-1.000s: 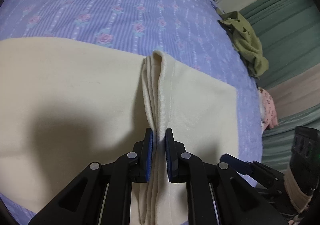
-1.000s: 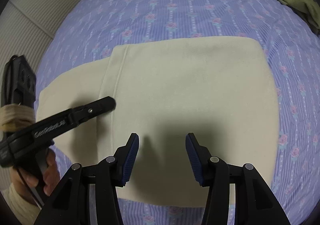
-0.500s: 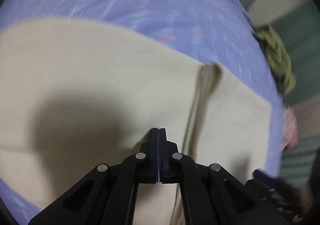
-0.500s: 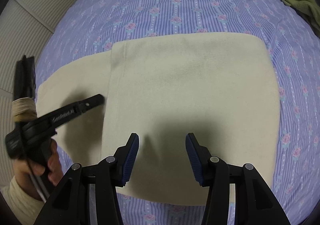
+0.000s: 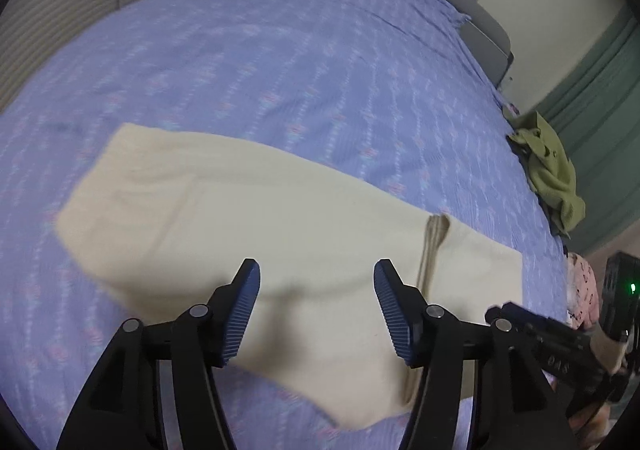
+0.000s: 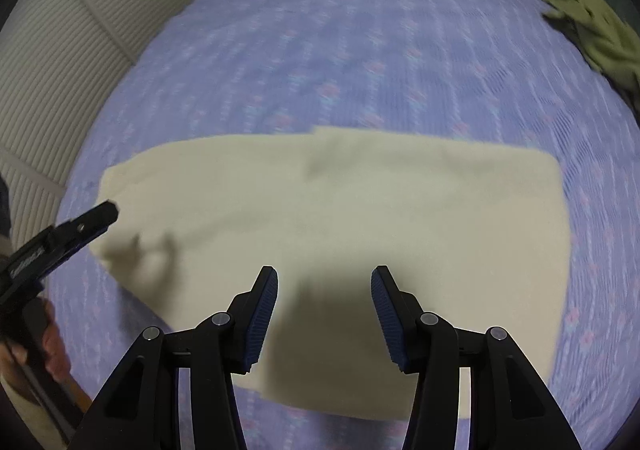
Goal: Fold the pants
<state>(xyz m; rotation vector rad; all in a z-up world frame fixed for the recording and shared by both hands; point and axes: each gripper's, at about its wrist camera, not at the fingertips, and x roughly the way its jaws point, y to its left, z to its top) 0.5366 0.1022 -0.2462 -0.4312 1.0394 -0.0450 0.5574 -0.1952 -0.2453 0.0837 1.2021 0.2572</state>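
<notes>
The cream pants (image 5: pixel 248 209) lie folded flat on the bed, a long strip with a doubled layer on its right end, whose folded edge (image 5: pixel 430 250) runs front to back. They also show in the right wrist view (image 6: pixel 360 209). My left gripper (image 5: pixel 316 306) is open and empty, raised above the near edge of the pants. My right gripper (image 6: pixel 324 314) is open and empty, raised above the pants' near edge. The left gripper shows at the left of the right wrist view (image 6: pixel 92 221); the right gripper shows at the lower right of the left wrist view (image 5: pixel 532 326).
The bed has a purple floral sheet (image 5: pixel 280 61). An olive green garment (image 5: pixel 548 173) lies at the bed's right edge, also in the right wrist view (image 6: pixel 592 29). A pink patterned cloth (image 5: pixel 580 290) lies past the right edge. A ribbed wall (image 6: pixel 60 61) borders the left.
My left gripper let go of the pants' folded edge, shut briefly, then opened and pulled up and back. My right gripper also rose and pulled back. The pants now lie flat.
</notes>
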